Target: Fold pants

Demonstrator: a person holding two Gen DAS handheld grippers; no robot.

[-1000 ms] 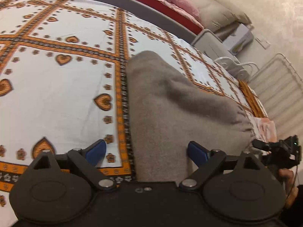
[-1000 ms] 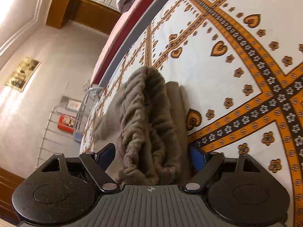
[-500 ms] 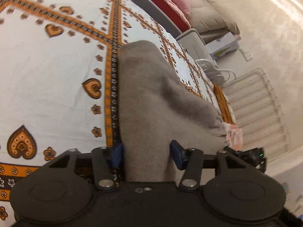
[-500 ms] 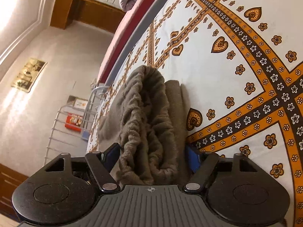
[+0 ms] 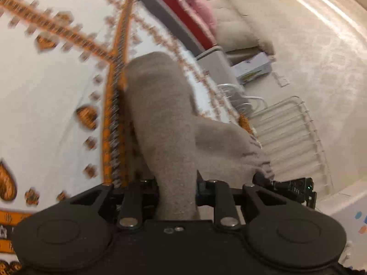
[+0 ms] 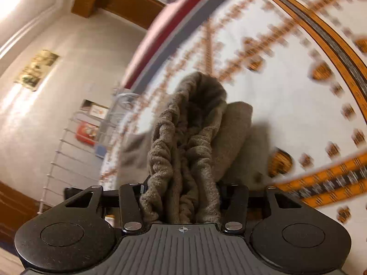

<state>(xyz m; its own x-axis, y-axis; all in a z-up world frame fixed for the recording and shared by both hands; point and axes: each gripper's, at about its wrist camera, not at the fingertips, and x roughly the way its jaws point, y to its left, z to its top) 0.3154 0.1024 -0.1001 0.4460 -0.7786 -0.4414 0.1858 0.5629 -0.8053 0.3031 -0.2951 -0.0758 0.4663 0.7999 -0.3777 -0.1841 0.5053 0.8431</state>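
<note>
1. Your left gripper (image 5: 176, 188) was clamped tight on a narrow fold of the grey pants (image 5: 165, 123), the cloth running straight up from between its jaws toward twelve o'clock in the left wrist view.
2. Your right gripper (image 6: 180, 194) was closing its jaws on the bunched elastic waistband (image 6: 181, 151); the gathered band filled the gap between them, and the pads looked to be pressing it, though the cloth hid them.
3. The pants lay on the patterned bedsheet (image 5: 57, 87), white with orange bands and heart motifs, the part at your grippers raised off it.
4. In the right wrist view the waistband's opening gaped at about twelve o'clock, and a flatter grey fold lay just beside it at one o'clock.
5. In the left wrist view your other gripper showed at four o'clock, next to the gathered waistband edge.
6. A white wire rack (image 5: 293, 137) stood at three o'clock beyond the bed's edge, well apart from the pants.
7. Both views were blurred.
</note>
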